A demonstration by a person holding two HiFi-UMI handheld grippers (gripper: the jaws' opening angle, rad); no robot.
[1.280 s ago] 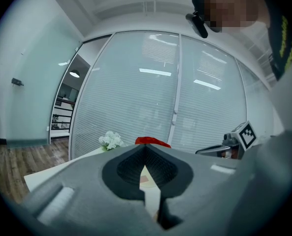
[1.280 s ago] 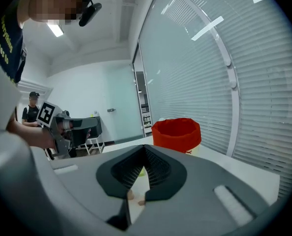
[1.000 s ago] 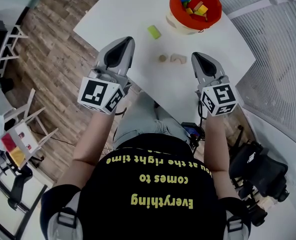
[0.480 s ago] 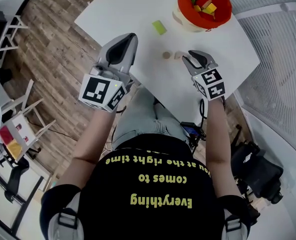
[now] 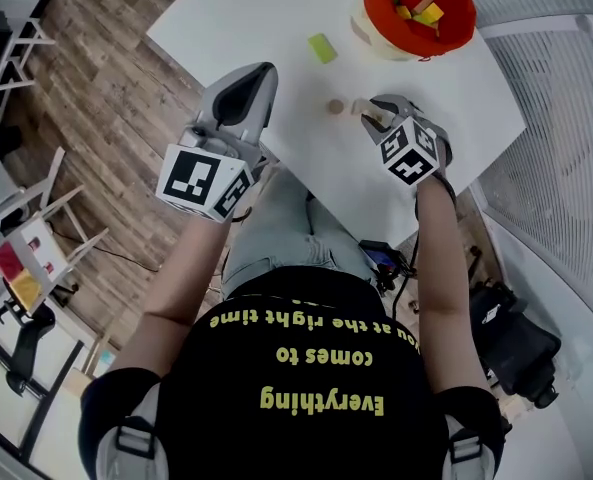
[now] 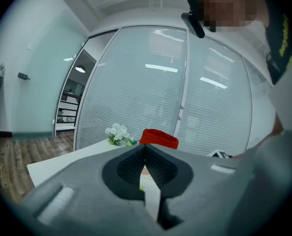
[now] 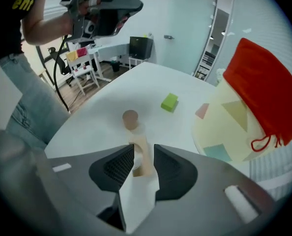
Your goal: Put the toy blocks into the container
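Note:
A cream container with a red lining [image 5: 458, 30] stands at the table's far right and holds several coloured blocks [image 5: 416, 6]. On the white table [image 5: 246, 18] lie a green block [image 5: 322, 47], a brown cylinder block [image 5: 335, 107] and a pale wooden arch block [image 5: 360, 107]. My right gripper [image 5: 376, 111] points steeply down over the arch. Its jaws have just been opening, and the arch [image 7: 145, 163] stands between them with a gap at one pad. Just beyond it are the cylinder [image 7: 130, 118] and the green block [image 7: 169, 102]. My left gripper [image 5: 251, 80] hovers shut and empty at the table's near edge.
The container [image 7: 234, 122] rises close on the right in the right gripper view. The table's near edge runs just under both grippers, with wood floor beyond. White chairs [image 5: 36, 248] stand at the left and a black chair base [image 5: 516, 348] at the right. A small flower pot [image 6: 117, 131] sits on the far side.
My right gripper has dropped toward the table, rolled over and gone from shut to open around the arch block. The left gripper has stayed where it was.

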